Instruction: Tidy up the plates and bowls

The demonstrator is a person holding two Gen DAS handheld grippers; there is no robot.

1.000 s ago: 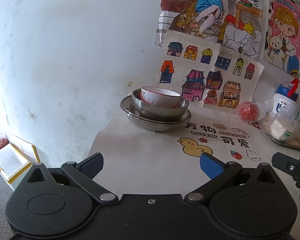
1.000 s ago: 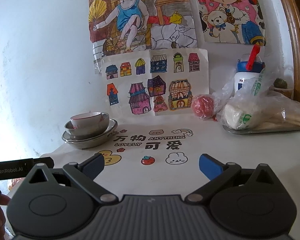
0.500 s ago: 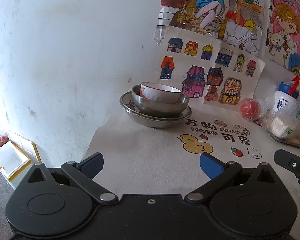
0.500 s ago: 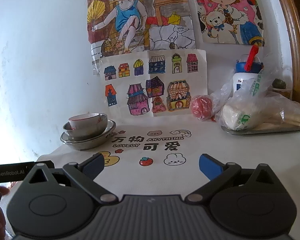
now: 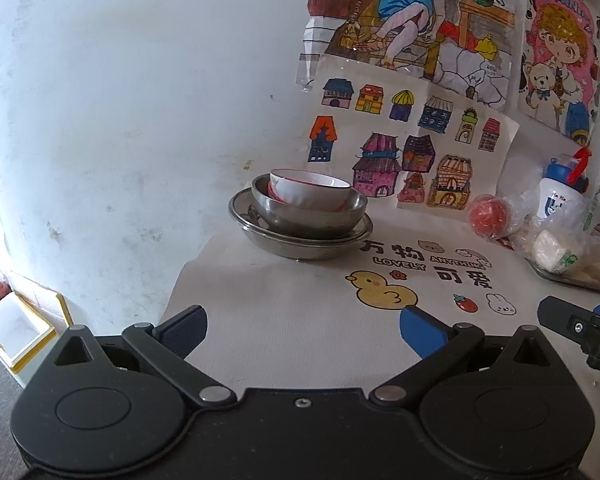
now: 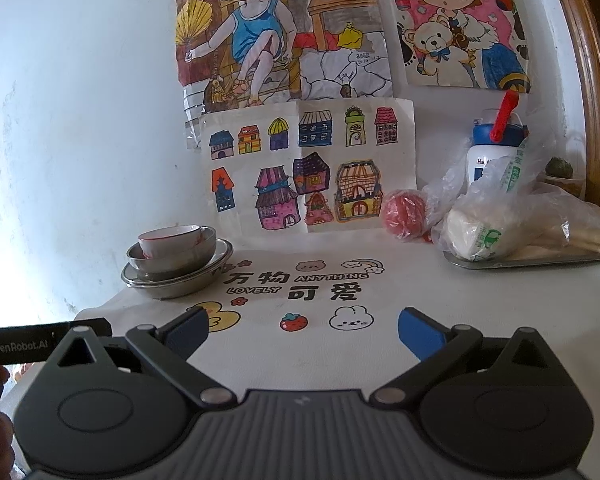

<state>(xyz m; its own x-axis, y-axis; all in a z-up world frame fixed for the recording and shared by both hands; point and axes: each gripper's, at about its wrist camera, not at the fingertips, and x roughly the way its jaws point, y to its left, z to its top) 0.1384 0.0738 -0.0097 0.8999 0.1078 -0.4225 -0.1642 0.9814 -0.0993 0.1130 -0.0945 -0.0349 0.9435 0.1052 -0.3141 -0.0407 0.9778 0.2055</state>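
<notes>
I hold my left hand-held gripper [image 5: 303,330] and right hand-held gripper [image 6: 303,330] low over the tabletop [image 5: 284,320], both spread wide and empty, well apart from the dishes. The white bowl [image 5: 308,189] sits nested in the steel bowl [image 5: 308,216] on the steel plate [image 5: 300,242] by the wall, stacked to save room, I judge
</notes>
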